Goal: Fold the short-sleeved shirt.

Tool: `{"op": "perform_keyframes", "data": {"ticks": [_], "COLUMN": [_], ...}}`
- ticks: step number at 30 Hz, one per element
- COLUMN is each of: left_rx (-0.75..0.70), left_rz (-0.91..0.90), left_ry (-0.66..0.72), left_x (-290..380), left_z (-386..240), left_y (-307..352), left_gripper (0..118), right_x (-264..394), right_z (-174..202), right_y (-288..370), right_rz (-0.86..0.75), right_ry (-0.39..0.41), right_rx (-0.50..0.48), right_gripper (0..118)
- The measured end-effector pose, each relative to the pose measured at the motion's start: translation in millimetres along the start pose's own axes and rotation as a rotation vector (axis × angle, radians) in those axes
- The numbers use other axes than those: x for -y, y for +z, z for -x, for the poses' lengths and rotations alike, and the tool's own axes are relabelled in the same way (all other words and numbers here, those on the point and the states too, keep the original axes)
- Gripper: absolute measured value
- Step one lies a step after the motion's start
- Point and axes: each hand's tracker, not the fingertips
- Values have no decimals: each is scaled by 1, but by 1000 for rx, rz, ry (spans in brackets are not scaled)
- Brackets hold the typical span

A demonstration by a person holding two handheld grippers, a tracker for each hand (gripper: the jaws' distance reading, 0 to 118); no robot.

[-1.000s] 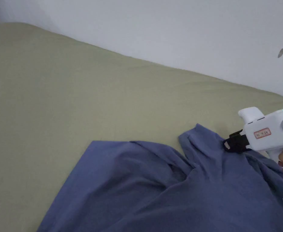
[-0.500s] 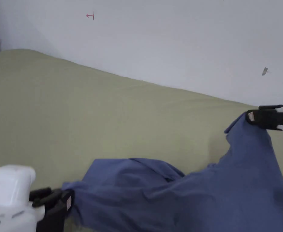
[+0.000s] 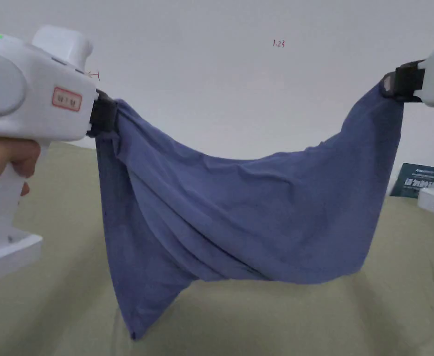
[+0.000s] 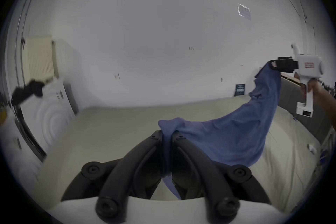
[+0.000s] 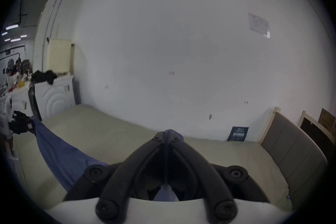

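Observation:
The blue short-sleeved shirt (image 3: 239,218) hangs in the air above the bed, stretched between both grippers and sagging in the middle. Its lowest corner dangles down at the lower left, close to the sheet. My left gripper (image 3: 105,116) is shut on the shirt's upper left edge; its own view shows blue cloth (image 4: 218,135) bunched between the jaws of that gripper (image 4: 167,134). My right gripper (image 3: 390,85) is shut on the upper right edge, and a thin fold of cloth (image 5: 171,131) pokes out past that gripper's (image 5: 165,134) closed jaws.
A pale green bed sheet (image 3: 304,320) lies below the shirt. A white wall stands behind. A dark card (image 3: 418,181) leans against the wall at the right. A grey headboard (image 5: 291,148) bounds the bed's right side, a white washing machine (image 5: 54,100) stands beyond its left.
Both grippers have risen and spread apart, lifting the shirt off the bed into the air. The left gripper, which was low at the shirt's left edge, now holds it up high.

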Motion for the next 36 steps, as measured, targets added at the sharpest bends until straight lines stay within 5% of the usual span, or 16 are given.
{"op": "perform_keyframes", "data": {"ticks": [7, 12, 24, 36], "left_rx": [-42, -108, 27, 126], "left_rz": [-133, -130, 65, 244], "left_ry": [27, 61, 64, 162], "left_x": [-91, -90, 102, 256], "left_z": [18, 27, 7, 17], "left_y": [-43, -58, -5, 102], "left_gripper": [8, 8, 8, 8], "right_x": [-55, -52, 123, 272], "right_z": [5, -10, 2, 20], "right_y": [-6, -3, 37, 186], "right_rz": [-137, -135, 122, 257], "right_ry": [-29, -46, -43, -266], "right_rx": [75, 128, 27, -3], "right_gripper": [4, 4, 4, 4]}}
